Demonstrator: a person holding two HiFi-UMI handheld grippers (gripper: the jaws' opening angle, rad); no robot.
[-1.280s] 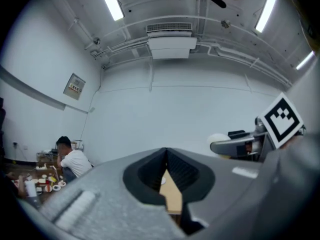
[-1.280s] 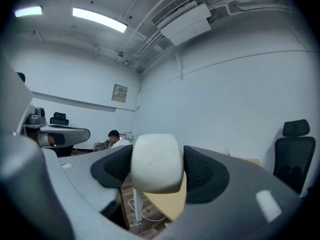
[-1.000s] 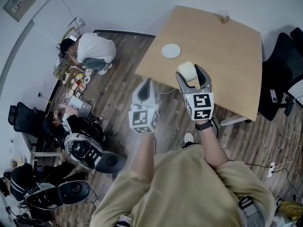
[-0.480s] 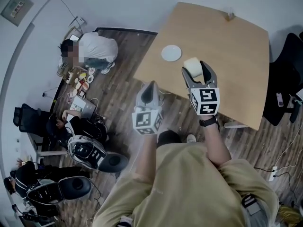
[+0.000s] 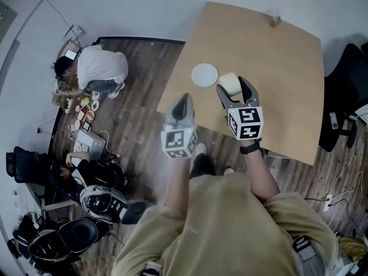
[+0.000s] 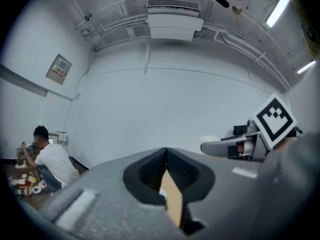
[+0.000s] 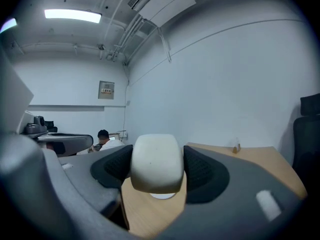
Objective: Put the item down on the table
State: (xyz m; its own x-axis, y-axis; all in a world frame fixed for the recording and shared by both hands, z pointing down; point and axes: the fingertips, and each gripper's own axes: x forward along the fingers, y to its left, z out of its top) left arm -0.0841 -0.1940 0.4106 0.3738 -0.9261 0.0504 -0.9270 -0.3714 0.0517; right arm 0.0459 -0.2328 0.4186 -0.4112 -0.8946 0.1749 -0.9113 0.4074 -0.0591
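Note:
A cream rounded cup-like item (image 5: 230,84) (image 7: 156,162) is held above the wooden table (image 5: 276,56), with my right gripper (image 5: 232,91) (image 7: 157,166) shut on it. A white round plate (image 5: 204,75) lies on the table just to its left; in the right gripper view the plate (image 7: 162,196) peeks out beneath the item. My left gripper (image 5: 181,107) (image 6: 167,176) hangs at the table's near-left edge, jaws together with nothing between them.
A small object (image 5: 275,21) stands at the table's far edge. Black office chairs (image 5: 345,91) sit to the right. On the wood floor to the left a person (image 5: 95,66) crouches among small items, with more chairs (image 5: 69,240) lower left.
Both grippers and the held item have moved slightly over the table; the view has shifted so the table and plate sit closer. The right gripper's hold is unchanged.

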